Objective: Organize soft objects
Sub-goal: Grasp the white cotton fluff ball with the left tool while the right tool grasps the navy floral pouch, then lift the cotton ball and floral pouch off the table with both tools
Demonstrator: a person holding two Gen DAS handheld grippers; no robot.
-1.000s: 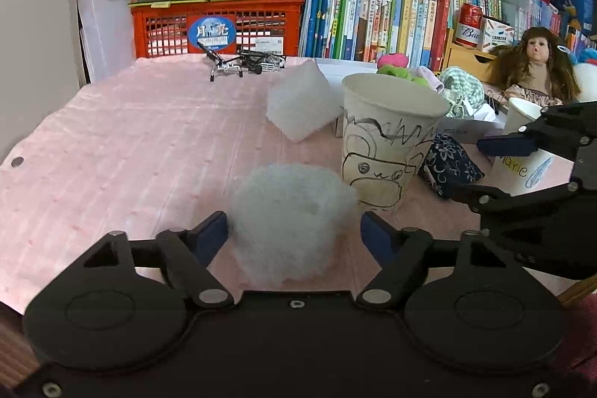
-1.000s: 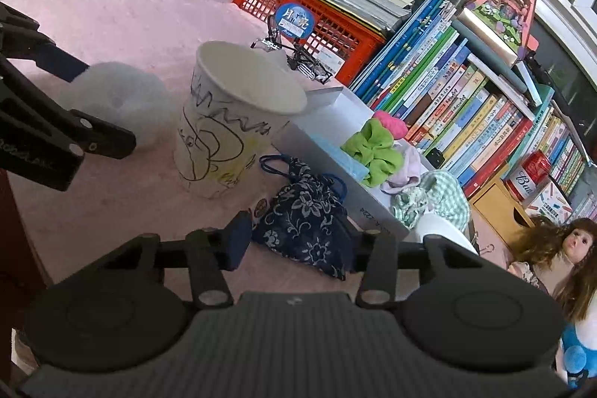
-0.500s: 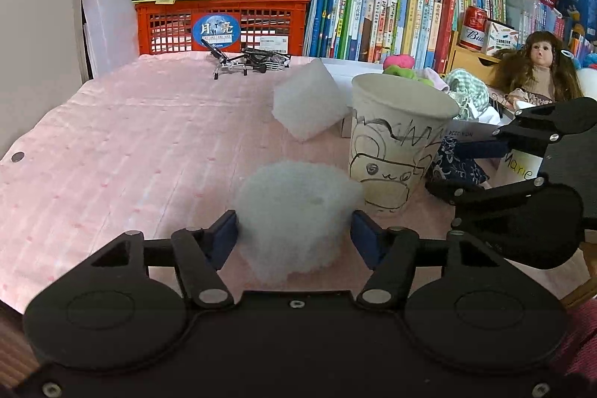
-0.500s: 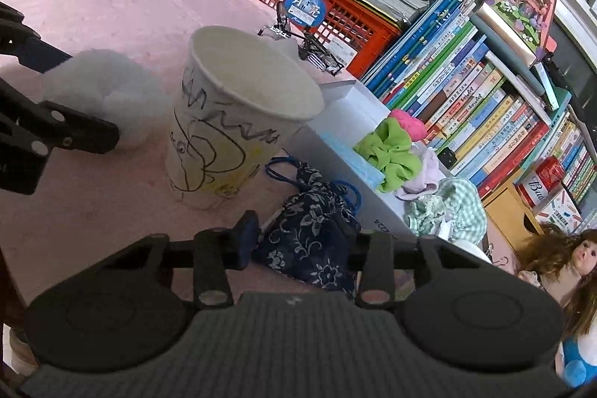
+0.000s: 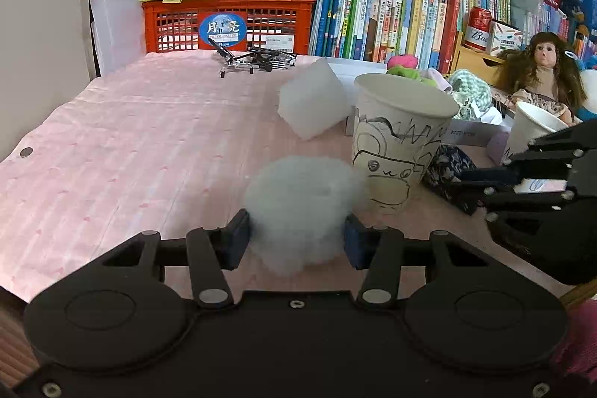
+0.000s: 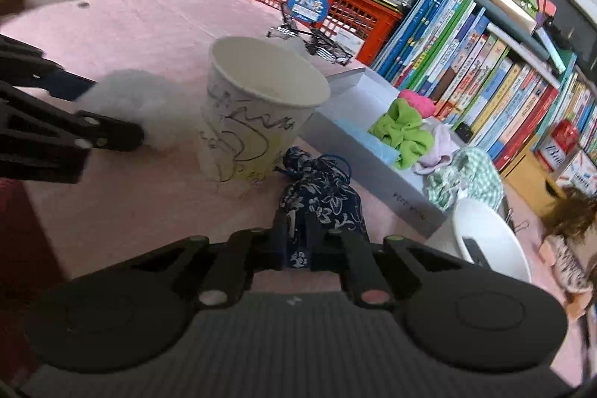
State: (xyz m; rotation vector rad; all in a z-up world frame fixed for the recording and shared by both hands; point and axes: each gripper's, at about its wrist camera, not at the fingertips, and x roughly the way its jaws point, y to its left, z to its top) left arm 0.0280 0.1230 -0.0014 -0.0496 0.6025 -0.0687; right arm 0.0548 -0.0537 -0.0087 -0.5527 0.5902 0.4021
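Observation:
A white fluffy wad (image 5: 302, 200) rests on the pink table cover (image 5: 130, 137) beside a drawn-on paper cup (image 5: 399, 144). My left gripper (image 5: 296, 239) is closing on the wad, its blue pads touching both sides. The right wrist view shows the same wad (image 6: 123, 99) left of the cup (image 6: 257, 114). A dark blue floral pouch (image 6: 324, 204) lies to the right of the cup. My right gripper (image 6: 298, 245) is shut on the pouch's near end, fabric pinched between its fingers. In the left wrist view that gripper (image 5: 457, 187) reaches in from the right onto the pouch (image 5: 444, 163).
A white foam block (image 5: 313, 107) leans behind the cup. A grey box (image 6: 358, 144) with scrunchies (image 6: 403, 133) and a second paper cup (image 6: 488, 241) stand to the right. Red crate (image 5: 231, 25), books, a black metal clip (image 5: 257, 60) and a doll (image 5: 541, 69) line the back.
Both grippers' jaws have narrowed. The left pads came in against the wad's sides. The right gripper went from open around the pouch to pinching it.

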